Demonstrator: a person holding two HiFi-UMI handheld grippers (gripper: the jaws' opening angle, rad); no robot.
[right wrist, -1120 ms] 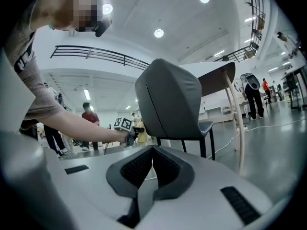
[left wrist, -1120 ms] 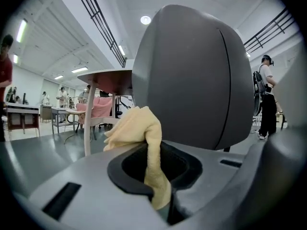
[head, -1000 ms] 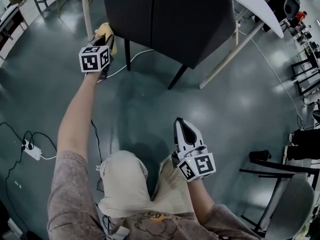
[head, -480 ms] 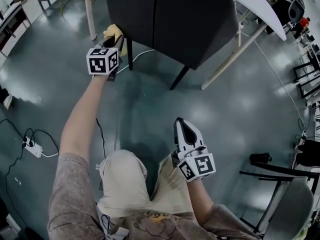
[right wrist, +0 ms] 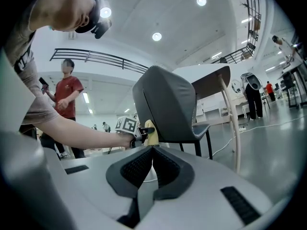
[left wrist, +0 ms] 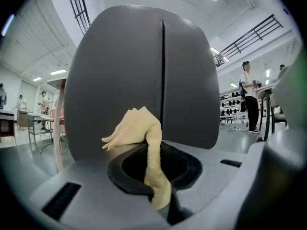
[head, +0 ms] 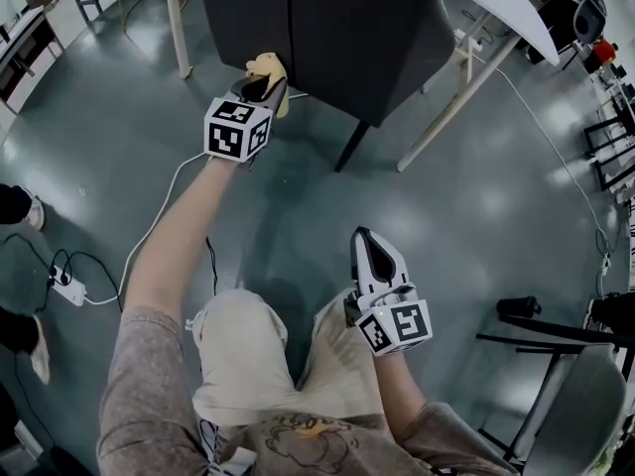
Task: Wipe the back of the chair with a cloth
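The dark grey chair back [head: 327, 28] stands in front of me and fills the left gripper view [left wrist: 144, 80]. My left gripper [head: 260, 89] is shut on a yellow cloth [head: 268, 67], whose bunched end [left wrist: 136, 128] rests against the lower part of the back, left of its centre seam. The right gripper view shows the chair [right wrist: 165, 104] from the side, with the cloth [right wrist: 151, 134] at its rear face. My right gripper [head: 369, 251] hangs low by my legs, jaws shut on nothing [right wrist: 152, 150], well away from the chair.
A white table [head: 496, 8] on slanted legs stands just right of the chair. A power strip [head: 67, 291] and cables lie on the floor to the left, near someone's shoes [head: 20, 206]. A black-framed chair [head: 556, 340] sits at the right. A person [right wrist: 67, 95] stands nearby.
My left gripper has slid to the right along the chair back, taking the cloth with it. The right gripper has stayed put.
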